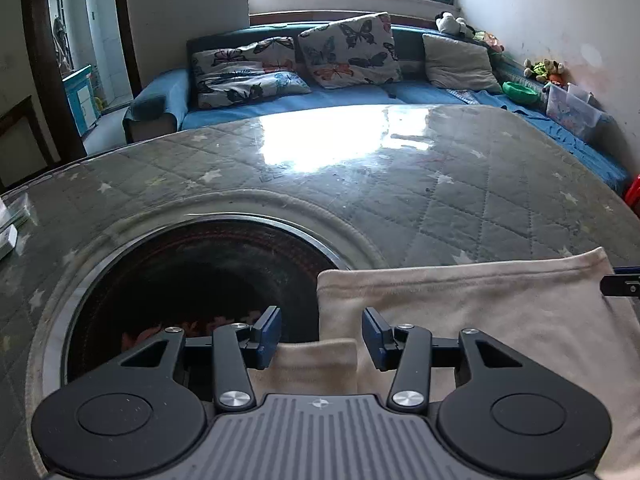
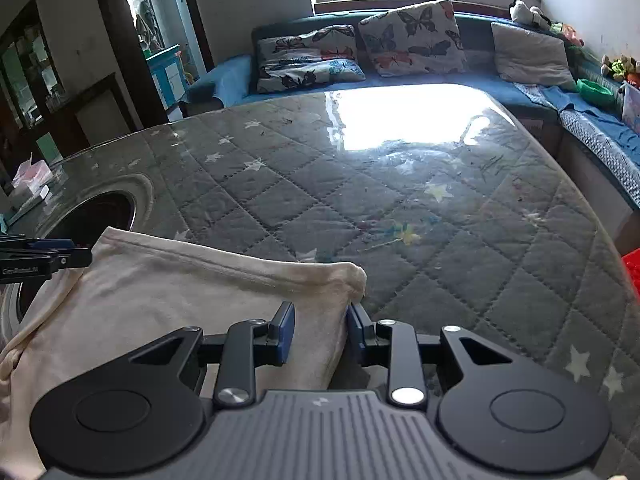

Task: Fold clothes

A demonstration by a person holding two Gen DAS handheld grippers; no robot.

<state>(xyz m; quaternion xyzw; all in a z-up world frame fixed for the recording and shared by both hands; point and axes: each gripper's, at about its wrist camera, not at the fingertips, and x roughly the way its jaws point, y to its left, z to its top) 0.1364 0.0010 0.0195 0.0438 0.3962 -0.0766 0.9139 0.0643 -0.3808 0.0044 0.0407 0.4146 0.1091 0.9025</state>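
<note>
A beige garment (image 1: pixel 480 320) lies flat on the quilted, glass-topped table (image 1: pixel 400 184), with its folded far edge running across both views. My left gripper (image 1: pixel 322 320) stands open over the garment's left corner, with cloth between its blue pads (image 1: pixel 269 336) but not pinched. My right gripper (image 2: pixel 320 320) is also open, astride the garment's (image 2: pixel 180 292) right corner, and its pads (image 2: pixel 285 330) stand clear of the cloth. Each view catches the other gripper's tip at the cloth's far side: the right gripper (image 1: pixel 620 284) and the left gripper (image 2: pixel 40 260).
A round dark recess (image 1: pixel 192 280) with a metal rim is sunk into the table under the garment's left end. Behind the table stands a blue sofa (image 1: pixel 360 96) with butterfly cushions. A red object (image 2: pixel 632 268) sits at the table's right edge, and small boxes (image 2: pixel 32 176) at the far left.
</note>
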